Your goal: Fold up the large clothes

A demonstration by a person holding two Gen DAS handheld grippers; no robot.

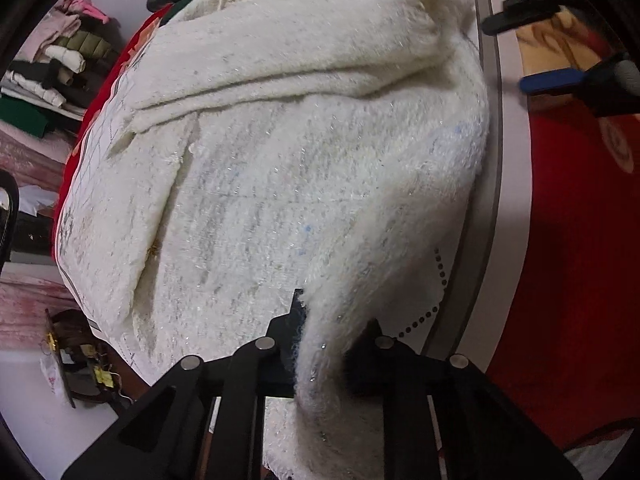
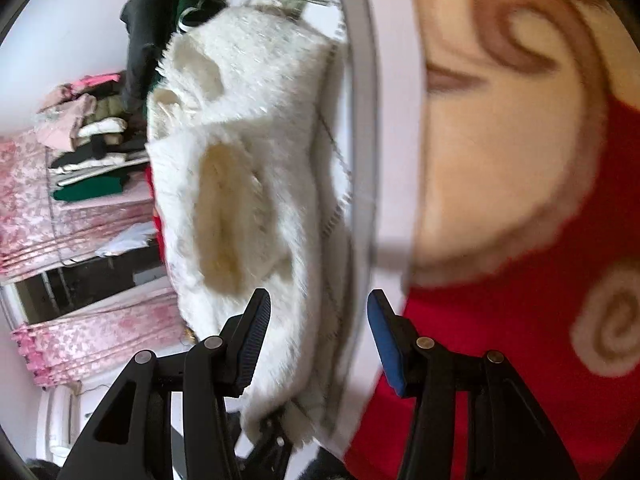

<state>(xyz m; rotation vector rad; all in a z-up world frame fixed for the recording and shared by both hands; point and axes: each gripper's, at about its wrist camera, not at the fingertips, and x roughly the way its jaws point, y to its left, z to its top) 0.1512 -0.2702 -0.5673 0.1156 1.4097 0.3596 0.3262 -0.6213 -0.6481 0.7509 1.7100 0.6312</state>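
Observation:
A large white fuzzy garment (image 1: 300, 160) lies spread over a white table (image 1: 514, 168), with a sleeve folded across its upper part. My left gripper (image 1: 334, 312) points steeply down at the garment's near edge and is shut on a pinched ridge of its fabric. In the right wrist view the same garment (image 2: 248, 152) runs away from me, blurred. My right gripper (image 2: 316, 296) stands open above the garment's edge and the table's rim (image 2: 360, 80), with nothing pressed between its pads. It also shows at the top right of the left wrist view as the right gripper (image 1: 520, 50), off the table's side.
A red carpet with a cream pattern (image 2: 520, 160) covers the floor beside the table. A stack of folded clothes (image 1: 60, 60) sits on a pink-covered surface to the left. Dark garments (image 2: 148, 20) are heaped at the table's far end.

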